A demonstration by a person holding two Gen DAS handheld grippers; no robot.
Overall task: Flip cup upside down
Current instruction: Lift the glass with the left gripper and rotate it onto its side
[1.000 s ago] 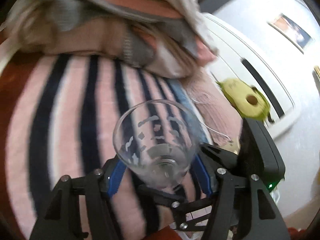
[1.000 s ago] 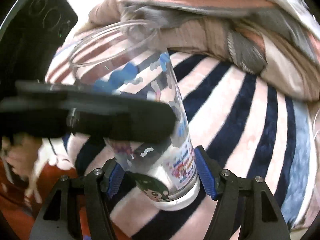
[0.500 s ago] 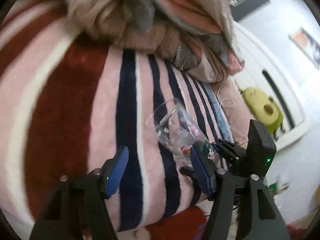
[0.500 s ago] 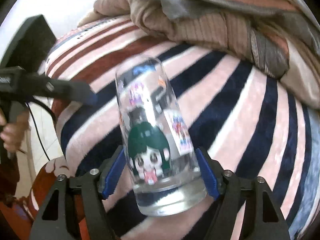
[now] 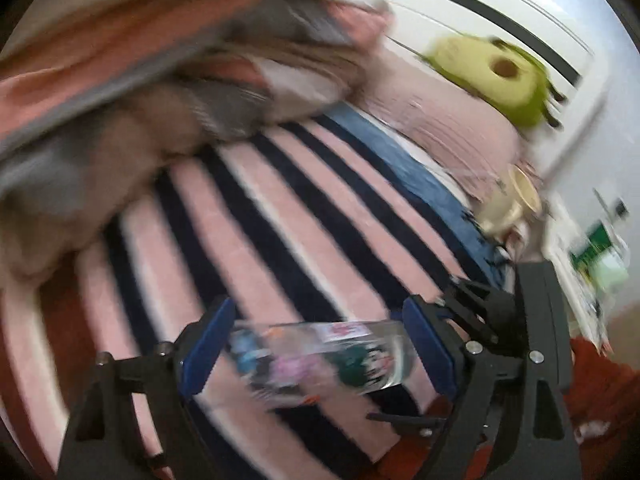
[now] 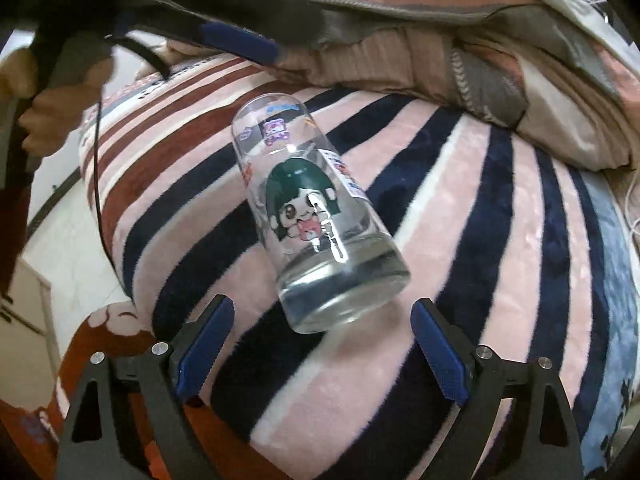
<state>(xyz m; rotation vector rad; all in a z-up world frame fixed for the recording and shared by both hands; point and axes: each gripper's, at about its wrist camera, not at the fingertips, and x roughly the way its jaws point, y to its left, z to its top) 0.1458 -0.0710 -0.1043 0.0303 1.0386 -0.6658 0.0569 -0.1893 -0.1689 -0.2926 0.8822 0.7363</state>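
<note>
The cup [image 6: 312, 216] is a clear glass with a cartoon girl print. In the right wrist view it rests mouth down on the striped blanket [image 6: 460, 264], thick base toward the camera and leaning. My right gripper [image 6: 318, 344] is open just behind the base, not touching it. In the blurred left wrist view the cup [image 5: 320, 360] lies sideways across the gap of my open left gripper [image 5: 316, 344]; whether the pads touch it I cannot tell. The left gripper also shows at the top left of the right wrist view [image 6: 240, 42].
A heap of crumpled pink and grey bedding [image 6: 460, 32] lies behind the cup. A green avocado plush [image 5: 496, 76] sits on a pink pillow [image 5: 452, 128] at the far right. The bed's edge and floor [image 6: 60, 248] are at the left.
My right gripper has opened and let go of the cup, which now rests mouth down on the blanket. My left gripper swung away, then back toward the cup.
</note>
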